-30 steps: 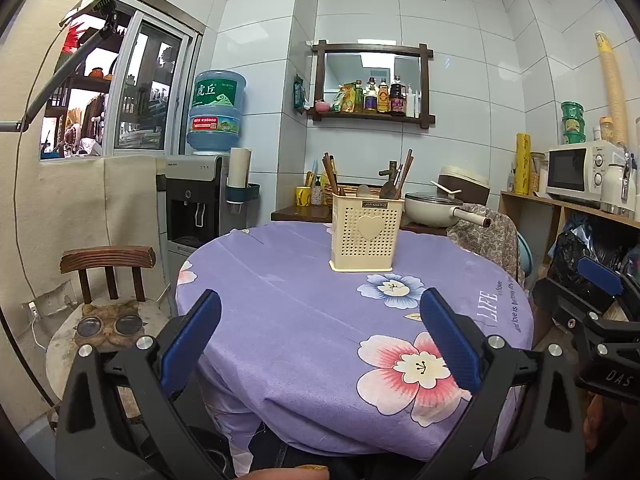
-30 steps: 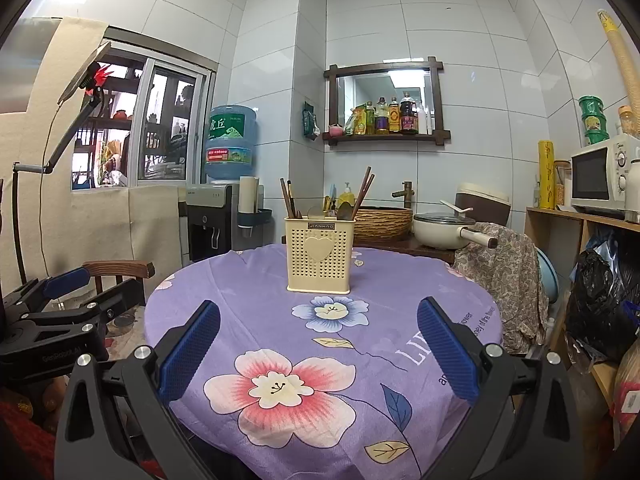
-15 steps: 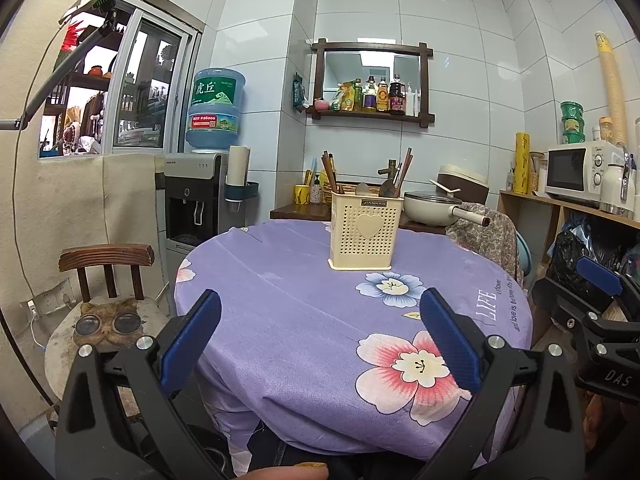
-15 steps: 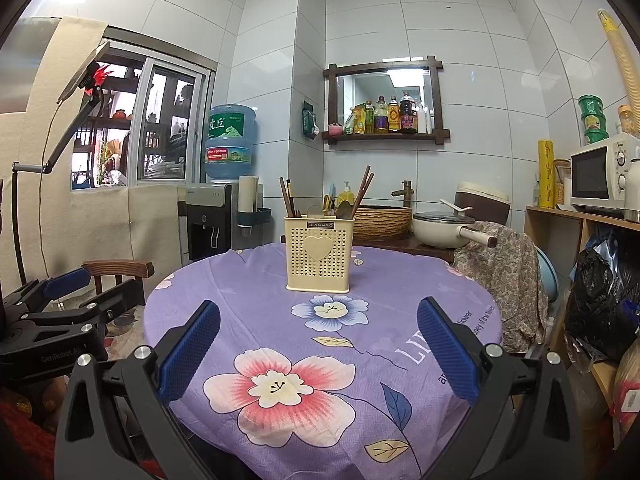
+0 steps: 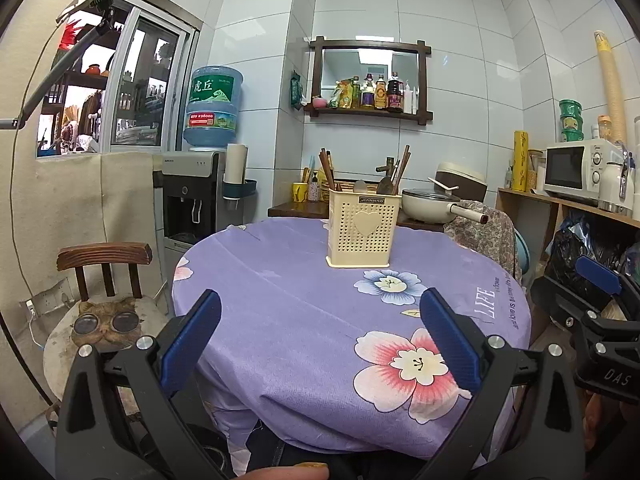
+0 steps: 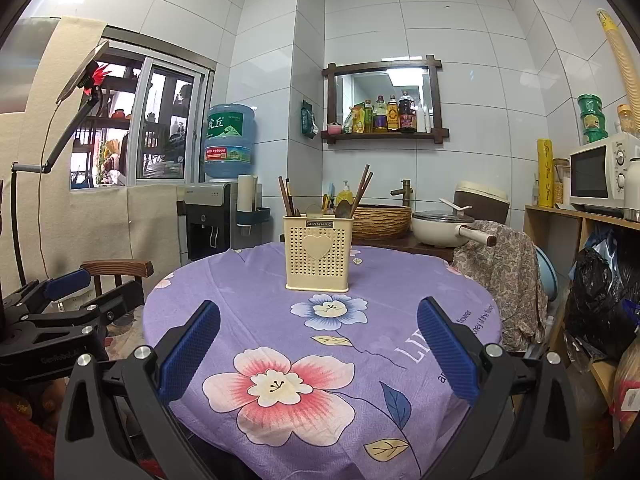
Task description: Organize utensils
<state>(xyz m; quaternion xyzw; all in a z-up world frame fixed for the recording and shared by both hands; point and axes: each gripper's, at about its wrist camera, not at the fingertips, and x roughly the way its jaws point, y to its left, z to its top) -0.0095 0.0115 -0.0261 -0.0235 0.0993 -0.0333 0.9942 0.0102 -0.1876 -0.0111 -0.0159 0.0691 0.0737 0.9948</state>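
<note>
A cream perforated utensil holder [image 5: 363, 231] with a heart on its front stands on the far part of a round table with a purple flowered cloth [image 5: 304, 320]. It also shows in the right wrist view [image 6: 318, 254]. Brown chopsticks [image 6: 286, 196] and spoons [image 6: 343, 208] stand in it. My left gripper [image 5: 320, 338] is open and empty at the table's near edge. My right gripper [image 6: 319, 344] is open and empty over the near flower print. Each gripper shows at the other view's side.
A wooden chair with a cat cushion [image 5: 102, 322] stands left of the table. A cloth-draped chair [image 6: 506, 276] stands at the right. A water dispenser [image 5: 192, 196], a pan [image 5: 430, 204] on a counter, and a shelf with a microwave [image 5: 578, 170] stand behind.
</note>
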